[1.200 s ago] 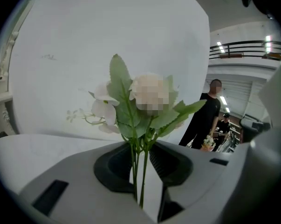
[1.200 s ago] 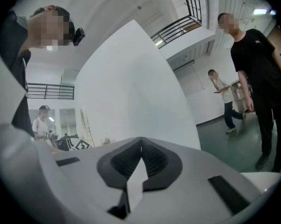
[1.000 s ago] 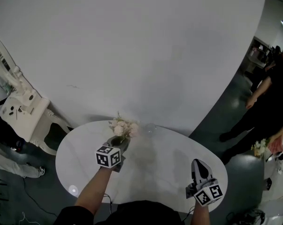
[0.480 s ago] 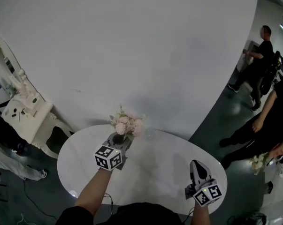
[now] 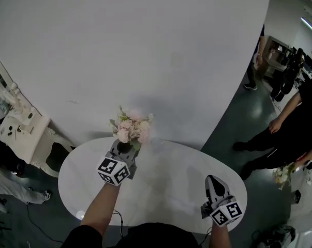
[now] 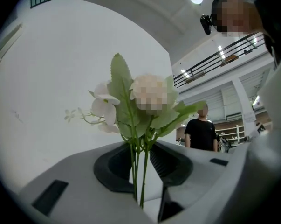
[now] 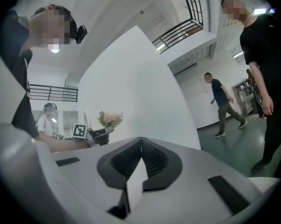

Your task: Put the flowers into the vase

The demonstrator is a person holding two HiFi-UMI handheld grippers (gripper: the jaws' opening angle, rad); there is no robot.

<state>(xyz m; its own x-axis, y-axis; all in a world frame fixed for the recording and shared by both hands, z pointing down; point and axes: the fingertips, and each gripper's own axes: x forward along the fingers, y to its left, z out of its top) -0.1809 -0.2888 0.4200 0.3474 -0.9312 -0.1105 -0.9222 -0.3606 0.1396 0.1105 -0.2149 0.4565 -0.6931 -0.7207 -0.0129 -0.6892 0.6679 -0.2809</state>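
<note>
Gripping stems of the flowers [image 5: 131, 129] in left gripper [image 5: 125, 149] jaws over far edge of the counter [image 5: 166, 185], right gripper [image 5: 213, 181] jaws closed, empty; vase placement to come.

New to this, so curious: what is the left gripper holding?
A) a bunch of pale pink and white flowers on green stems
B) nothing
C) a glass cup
A: the left gripper pinches the green stems of the pale pink and white flowers.
</note>
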